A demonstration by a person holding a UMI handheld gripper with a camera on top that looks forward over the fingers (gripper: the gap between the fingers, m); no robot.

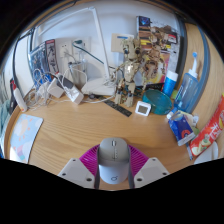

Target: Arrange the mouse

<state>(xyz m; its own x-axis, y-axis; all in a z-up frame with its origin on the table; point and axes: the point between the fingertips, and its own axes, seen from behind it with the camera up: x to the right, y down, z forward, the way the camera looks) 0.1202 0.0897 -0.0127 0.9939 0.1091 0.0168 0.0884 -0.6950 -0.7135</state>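
A: Where is the mouse (114, 160)?

B: Between the two fingers of the gripper (113, 171), low over the near edge of the desk (80, 128). It is grey, with its wheel end pointing away from the camera, toward the back of the desk.

A: Are the fingers clenched on it?

B: It looks so. The pink pads (90, 159) sit against both sides of the mouse, with no gap that I can see at either side, so the gripper is grasping it.

A: Is it resting on the desk or lifted?

B: I cannot tell; the mouse hides whatever is under it.

A: What lies just ahead?

B: A bare stretch of light wood. Beyond that, a dark pen (117, 111) lies flat near the middle of the desk.

A: And farther out?

B: To the right, a small white box (143, 107) with a blue face, then a blue bottle (186, 88) standing upright. Nearer on the right is a red packet (207, 132), with a small cluster of coloured things beside it that I cannot make out.

A: The left side?

B: A sheet of paper (25, 134) lies flat by the desk's left edge. Behind it, white cables (70, 78) tangle along the back, against the wall (105, 25).
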